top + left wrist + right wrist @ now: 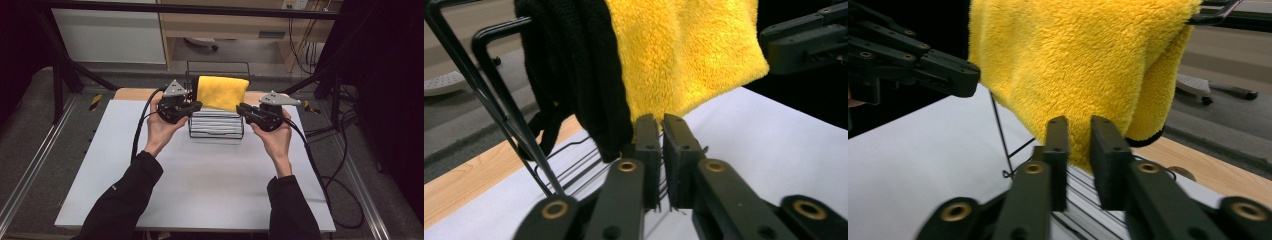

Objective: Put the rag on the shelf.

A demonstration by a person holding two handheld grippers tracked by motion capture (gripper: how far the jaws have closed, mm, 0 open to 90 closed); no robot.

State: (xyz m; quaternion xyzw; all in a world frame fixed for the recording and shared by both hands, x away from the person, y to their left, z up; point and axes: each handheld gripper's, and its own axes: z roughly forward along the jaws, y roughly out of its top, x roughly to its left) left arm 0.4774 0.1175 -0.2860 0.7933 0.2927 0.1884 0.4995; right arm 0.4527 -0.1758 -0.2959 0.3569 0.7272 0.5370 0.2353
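**Yellow towel over the wire rack, one claw at each lower corner**

In the high view, the yellow towel (222,92) hangs over the top bar of a black wire rack (216,131) that stands at the far middle of the white worktop (200,185). Its long axis runs from left to right along the bar, and its free edges point down. The left claw (199,105) is at the lower left corner of the towel and the right claw (240,108) is at the lower right corner; each one points inward, toward the other.

The left gripper view shows something that the high view hides: a black cloth (574,75) hangs on the same rack, just beside the yellow towel (684,55), and touches it. Here the left claw (661,125) is nearly pressed together, with a thin gap, just under the lower edge of the towel; I cannot tell if it pinches the fabric.

The right gripper view shows the fold of the yellow towel (1073,65) over the bar, with a dark trim at the hem. The right claw (1079,131) is a little spread, and the lower edge of the towel hangs behind the gap. The pads do not seem to press on it.
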